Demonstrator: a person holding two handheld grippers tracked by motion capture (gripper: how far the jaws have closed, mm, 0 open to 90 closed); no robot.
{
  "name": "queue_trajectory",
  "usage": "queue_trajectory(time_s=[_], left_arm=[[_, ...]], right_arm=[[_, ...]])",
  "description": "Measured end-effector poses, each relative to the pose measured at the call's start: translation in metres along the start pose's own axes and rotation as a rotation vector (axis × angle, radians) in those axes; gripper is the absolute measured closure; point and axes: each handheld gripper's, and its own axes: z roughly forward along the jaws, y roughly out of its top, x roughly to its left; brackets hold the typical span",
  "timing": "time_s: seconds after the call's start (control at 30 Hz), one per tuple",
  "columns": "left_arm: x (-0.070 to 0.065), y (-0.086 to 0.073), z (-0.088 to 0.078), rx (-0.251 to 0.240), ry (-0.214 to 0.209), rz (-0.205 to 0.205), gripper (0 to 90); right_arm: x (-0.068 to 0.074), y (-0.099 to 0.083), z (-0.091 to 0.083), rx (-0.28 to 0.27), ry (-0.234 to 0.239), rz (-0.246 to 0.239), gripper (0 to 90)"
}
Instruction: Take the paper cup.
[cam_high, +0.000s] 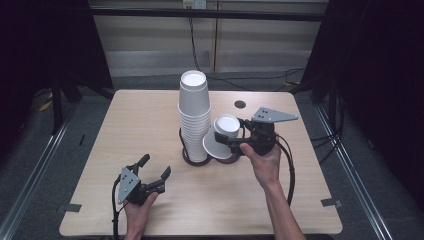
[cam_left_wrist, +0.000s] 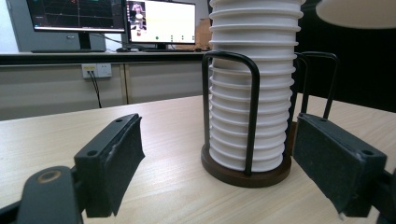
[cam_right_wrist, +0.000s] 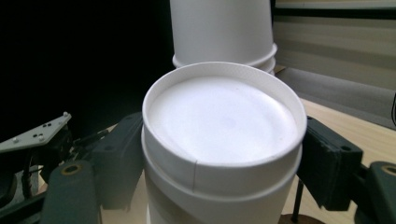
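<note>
The right gripper clasps a white paper cup, upside down and tilted, just right of the tall stack of cups in its wire holder at the table's middle. The left gripper, jaws apart and empty, rests near the table's near left edge.

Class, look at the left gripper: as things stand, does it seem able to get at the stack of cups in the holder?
Probably yes. The left gripper is open and faces the stack of cups, with bare table between; the holder's wire loop may hinder a grip.
</note>
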Motion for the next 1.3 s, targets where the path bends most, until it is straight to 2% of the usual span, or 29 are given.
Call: queue_trajectory(time_s=[0.2,0.37,0.4,0.47,0.57,0.6,0.63,0.83,0.9,0.97,1.03,1.2,1.3], left_arm=[[0.000,0.000,0.001,0.007,0.001,0.017,16.5],[-0.001,0.001,0.000,0.019,-0.016,-0.006,16.4],[0.000,0.002,0.000,0.026,-0.016,0.002,16.5],[-0.001,0.004,0.000,0.025,-0.035,-0.020,16.6],[-0.003,0.008,-0.002,0.028,-0.054,-0.021,17.3],[-0.006,0.012,-0.002,0.032,-0.097,-0.030,18.6],[-0.007,0.013,-0.003,0.037,-0.112,-0.018,20.5],[-0.013,0.017,-0.003,0.053,-0.143,-0.015,21.7],[-0.016,0.017,-0.002,0.057,-0.163,-0.029,21.7],[-0.021,0.018,-0.001,0.068,-0.189,-0.016,21.5],[-0.023,0.018,0.000,0.069,-0.192,-0.012,21.4],[-0.031,0.021,0.000,0.079,-0.241,0.010,20.5],[-0.034,0.021,0.001,0.081,-0.246,0.003,20.1]], right_arm=[[0.004,-0.013,0.007,0.025,0.017,0.009,23.8],[0.007,-0.025,0.013,0.047,0.031,0.011,23.8],[0.008,-0.030,0.016,0.053,0.038,0.019,23.8],[0.008,-0.031,0.017,0.050,0.042,0.020,23.8],[0.011,-0.037,0.020,0.060,0.051,0.025,23.8],[0.012,-0.040,0.021,0.063,0.054,0.026,23.8],[0.013,-0.041,0.021,0.062,0.056,0.028,23.8],[0.014,-0.048,0.023,0.067,0.070,0.033,23.8],[0.015,-0.051,0.023,0.065,0.074,0.034,23.8],[0.017,-0.055,0.025,0.061,0.082,0.035,23.8],[0.018,-0.057,0.025,0.066,0.084,0.038,23.8],[0.021,-0.064,0.031,0.075,0.101,0.040,23.8],[0.023,-0.065,0.034,0.076,0.109,0.038,23.8]])
